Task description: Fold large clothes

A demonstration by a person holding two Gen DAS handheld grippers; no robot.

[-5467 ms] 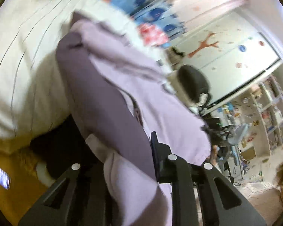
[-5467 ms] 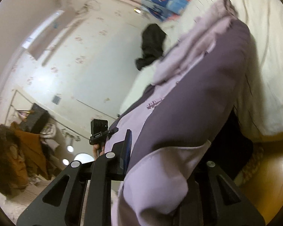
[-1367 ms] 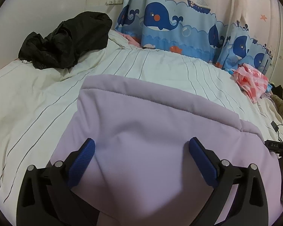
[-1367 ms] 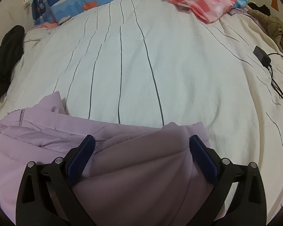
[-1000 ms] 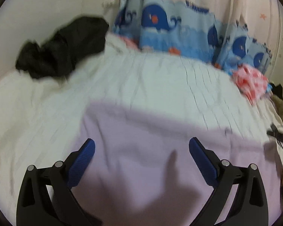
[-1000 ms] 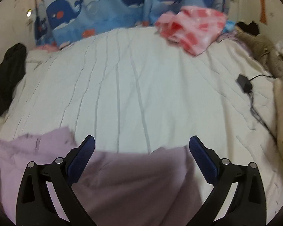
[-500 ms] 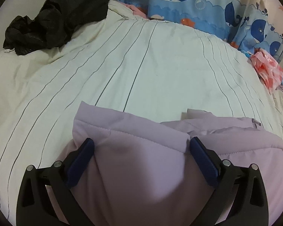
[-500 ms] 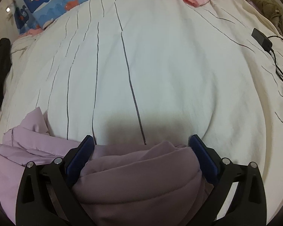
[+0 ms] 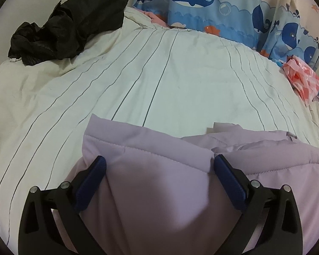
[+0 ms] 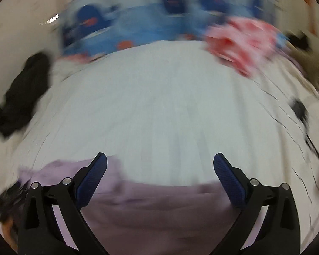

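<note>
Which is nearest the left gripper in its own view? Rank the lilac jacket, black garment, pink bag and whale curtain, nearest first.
1. Lilac jacket: right between the open fingers of the left gripper.
2. Pink bag: far right on the bed.
3. Black garment: far left corner. Close to the bag; hard to call.
4. Whale curtain: behind the bed.

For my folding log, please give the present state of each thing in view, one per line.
lilac jacket: lying bunched on the bed, unheld
left hand-held gripper: open, over the jacket
right hand-held gripper: open, view blurred
black garment: crumpled
pink checked cloth: crumpled
</note>
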